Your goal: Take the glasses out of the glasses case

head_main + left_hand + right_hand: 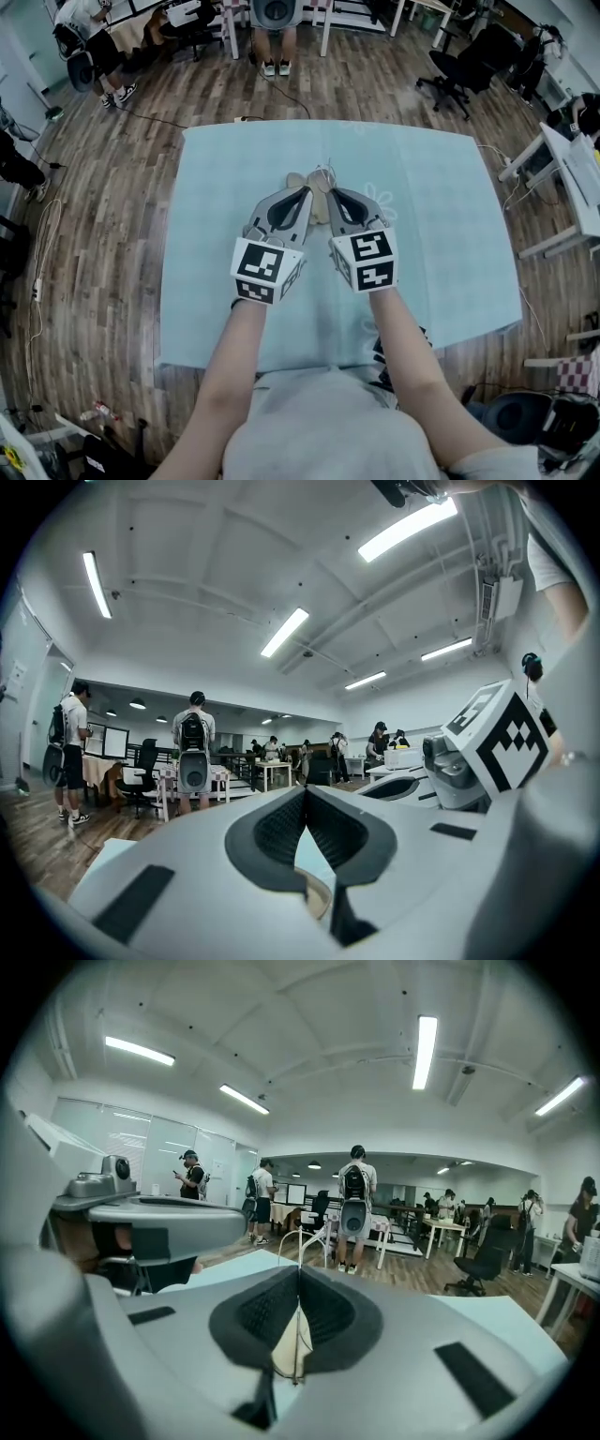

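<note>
Where the glasses are: the glasses (300,1241) are a thin pale wire frame, raised above the surface and not lying on it. One strand runs back along the seam of my right gripper (300,1274), and the loops stand just beyond its tips.
Right jaws: pressed together on that wire, with no gap at the tips.
Glasses case: the glasses case (317,204) is tan and sits just under and between my two sets of tips, touching or nearly touching the frame.
Left jaws: my left gripper (305,791) has its tips together. A tan curved edge shows right behind them, so I judge they pinch the case's lip.
Relation for the next move: the frame's strand points away from me, in line with my right jaws. The case is on the left side of it, and the two grippers are side by side, almost tip to tip. Drawing the right one off should free the frame.
Case's long axis: cannot tell.
Writing: none readable on the case or frame. Only square marker patterns show on my cubes (267,270).
Surface: the surface (450,216) is pale blue and lies below both grippers.
</note>
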